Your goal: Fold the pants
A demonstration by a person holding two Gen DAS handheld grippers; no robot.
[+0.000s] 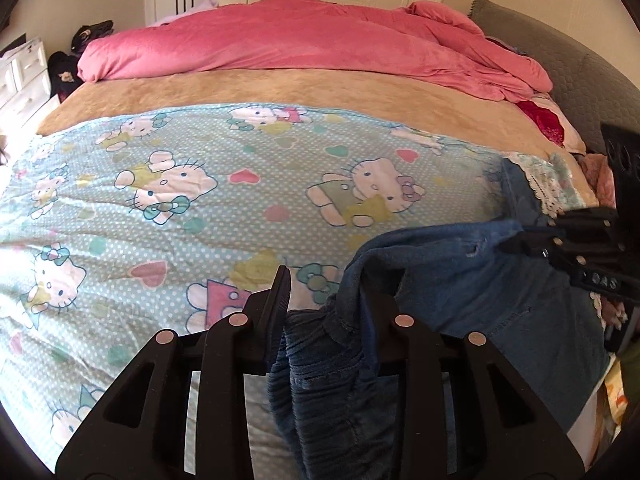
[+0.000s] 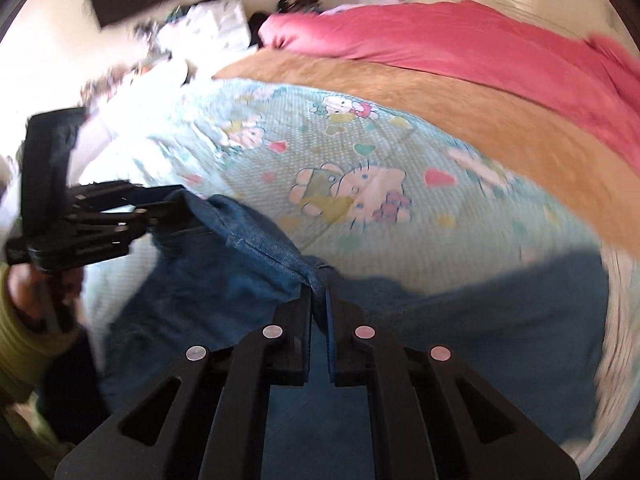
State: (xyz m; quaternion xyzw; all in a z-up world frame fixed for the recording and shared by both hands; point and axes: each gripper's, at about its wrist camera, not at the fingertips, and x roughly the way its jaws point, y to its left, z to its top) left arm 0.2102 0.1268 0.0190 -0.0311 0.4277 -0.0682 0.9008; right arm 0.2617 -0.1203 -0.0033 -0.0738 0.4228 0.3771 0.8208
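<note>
The blue denim pants [image 1: 460, 304] hang bunched over the near right part of the bed. My left gripper [image 1: 328, 300] is shut on the gathered waistband, which spills down between its fingers. In the right wrist view the pants [image 2: 224, 276] stretch between both grippers. My right gripper [image 2: 319, 292] is shut on a seam edge of the pants. The left gripper shows there at the left [image 2: 160, 208], and the right gripper shows at the right of the left wrist view [image 1: 516, 240], clamped on the cloth. The right wrist view is blurred.
The bed has a light blue cartoon-cat sheet [image 1: 200, 200], a tan blanket [image 1: 280, 88] and a pink duvet [image 1: 300, 36] at the far side. A grey headboard [image 1: 580, 68] is on the right, white drawers [image 1: 24, 76] on the left, wardrobes behind.
</note>
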